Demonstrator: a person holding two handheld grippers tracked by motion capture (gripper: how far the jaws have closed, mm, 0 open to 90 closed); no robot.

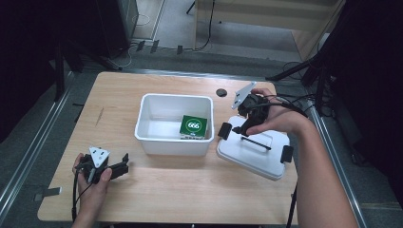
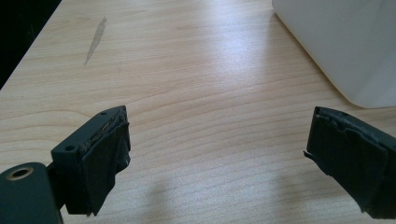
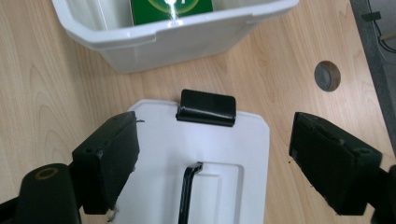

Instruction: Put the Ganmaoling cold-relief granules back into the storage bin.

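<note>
Black, our right gripper [image 3: 212, 161] hangs with its jaws spread wide over the white lid [image 3: 205, 154], nothing caught between them; the lid's black handle [image 3: 187, 189] sits below the gap and a black clip [image 3: 207, 107] lies at the lid's far edge. We see the lid flat on the wooden table [image 1: 166, 190], just beside the white bin [image 1: 157, 137], which holds a green box [image 1: 193, 126]. Our left gripper [image 2: 217, 154] rests near the bin's other side, jaws apart and empty.
</note>
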